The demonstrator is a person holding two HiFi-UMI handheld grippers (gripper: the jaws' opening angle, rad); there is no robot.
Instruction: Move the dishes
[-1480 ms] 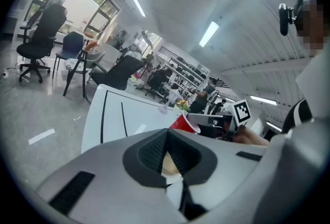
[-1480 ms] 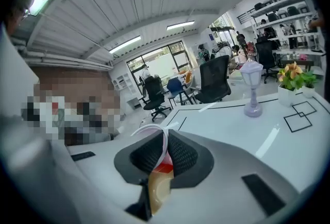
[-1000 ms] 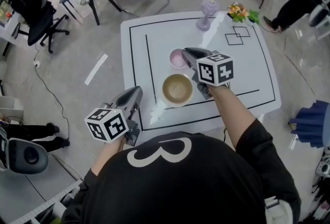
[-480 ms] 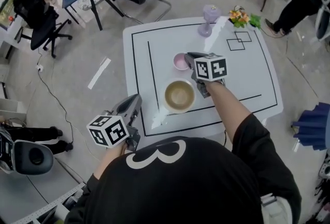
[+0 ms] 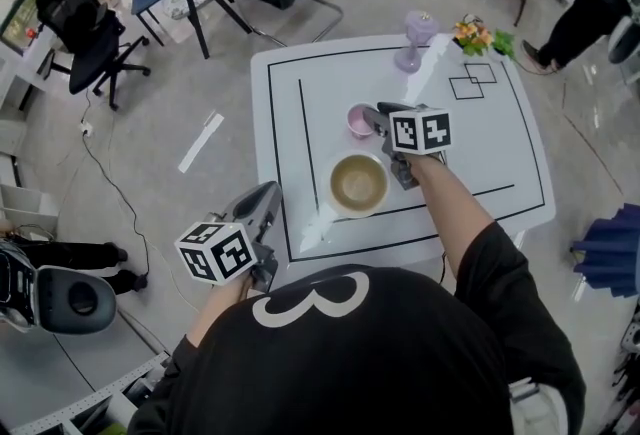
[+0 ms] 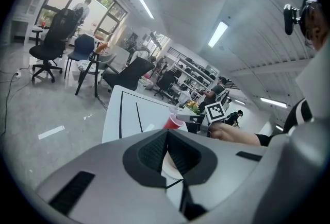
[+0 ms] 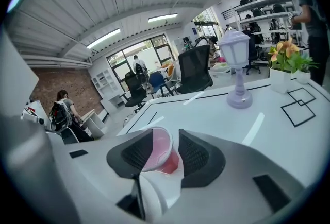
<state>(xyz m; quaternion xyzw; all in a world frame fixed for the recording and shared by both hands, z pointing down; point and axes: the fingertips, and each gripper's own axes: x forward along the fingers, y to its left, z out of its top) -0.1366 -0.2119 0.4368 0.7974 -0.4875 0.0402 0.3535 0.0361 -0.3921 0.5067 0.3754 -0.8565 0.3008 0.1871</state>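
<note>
- The pink cup [image 7: 161, 156] is on the white bench [image 5: 500, 153], inside the black outline and between the jaws of the right gripper [image 5: 374, 116].
- Those jaws have just been opening and are parted about halfway. The cup's rim lies against the left pad and a gap is seen at the right pad, so no squeeze is judged to be applied.
- In the right gripper view the cup appears tilted towards the left pad. Whether its base sits flat on the bench cannot be told.
- The step in hand is judged to be the release of the cup. It would be done well if the jaws were widened until both pads are clear of the rim. The gripper would then be drawn straight back along its own line, not sideways, so that the cup is neither dragged nor tipped.
- The brown-lined bowl [image 5: 358, 184] stands just beside the cup, on the person's side. It should be avoided in the retreat, with a lift preferred before any swing across it.
- The left gripper [image 5: 266, 198] is held near the bench's left edge, its jaws closed together on nothing.
- The purple lamp [image 5: 417, 35] and the flower pot [image 5: 478, 35] stand at the far edge, well apart from the cup, and are not thought to be at risk.
</note>
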